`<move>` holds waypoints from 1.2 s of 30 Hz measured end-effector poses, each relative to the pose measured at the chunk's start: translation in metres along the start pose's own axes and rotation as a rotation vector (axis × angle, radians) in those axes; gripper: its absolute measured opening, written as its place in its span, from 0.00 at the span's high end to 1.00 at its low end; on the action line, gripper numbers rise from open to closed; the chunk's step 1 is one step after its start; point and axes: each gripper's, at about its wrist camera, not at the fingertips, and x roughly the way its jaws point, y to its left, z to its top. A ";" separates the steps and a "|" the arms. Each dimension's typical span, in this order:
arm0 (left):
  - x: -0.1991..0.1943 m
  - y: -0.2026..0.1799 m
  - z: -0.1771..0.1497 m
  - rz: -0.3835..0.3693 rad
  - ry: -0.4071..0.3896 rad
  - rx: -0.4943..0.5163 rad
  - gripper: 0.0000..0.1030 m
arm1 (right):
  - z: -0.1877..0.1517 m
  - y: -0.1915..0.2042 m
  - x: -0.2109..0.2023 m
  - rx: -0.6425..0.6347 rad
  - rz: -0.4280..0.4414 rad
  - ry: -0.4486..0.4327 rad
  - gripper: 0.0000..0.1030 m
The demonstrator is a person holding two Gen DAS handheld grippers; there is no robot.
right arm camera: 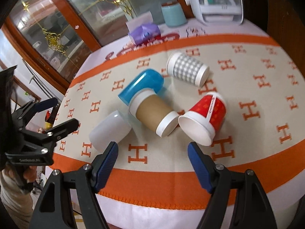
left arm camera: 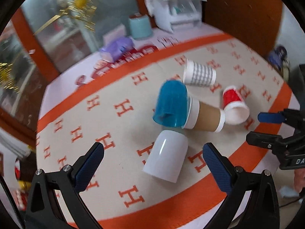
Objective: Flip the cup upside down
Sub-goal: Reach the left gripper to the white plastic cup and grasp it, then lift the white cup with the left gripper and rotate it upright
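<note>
Several cups lie on their sides on the orange-and-cream cloth (left arm camera: 114, 171): a white cup (left arm camera: 165, 157) (right arm camera: 110, 130), a blue plastic cup (left arm camera: 171, 104) (right arm camera: 141, 85), a brown paper cup (left arm camera: 205, 117) (right arm camera: 154, 114), a red paper cup (left arm camera: 233, 103) (right arm camera: 205, 115) and a grey-checked paper cup (left arm camera: 200, 75) (right arm camera: 187, 70). My left gripper (left arm camera: 153, 154) is open, with the white cup between and just beyond its fingertips. My right gripper (right arm camera: 152, 151) is open and empty, just short of the brown and red cups. Each gripper shows in the other's view.
At the table's far side stand a light-blue canister (right arm camera: 173, 15), a purple tissue pack (right arm camera: 144, 33) and a white appliance (right arm camera: 219, 2). A glass-fronted wooden cabinet (right arm camera: 57, 28) is behind on the left. The table's near edge (right arm camera: 162, 213) is below the right gripper.
</note>
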 end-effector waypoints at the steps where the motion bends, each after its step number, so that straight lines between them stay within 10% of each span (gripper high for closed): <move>1: 0.012 -0.001 0.003 -0.013 0.024 0.024 0.01 | 0.001 -0.001 0.005 0.004 0.007 0.013 0.27; 16: 0.135 -0.023 0.002 -0.154 0.425 0.153 0.26 | 0.002 -0.017 0.045 0.028 0.060 0.069 0.26; 36: 0.072 -0.057 -0.020 -0.148 0.371 -0.170 0.37 | -0.016 -0.034 -0.008 0.052 0.093 -0.057 0.26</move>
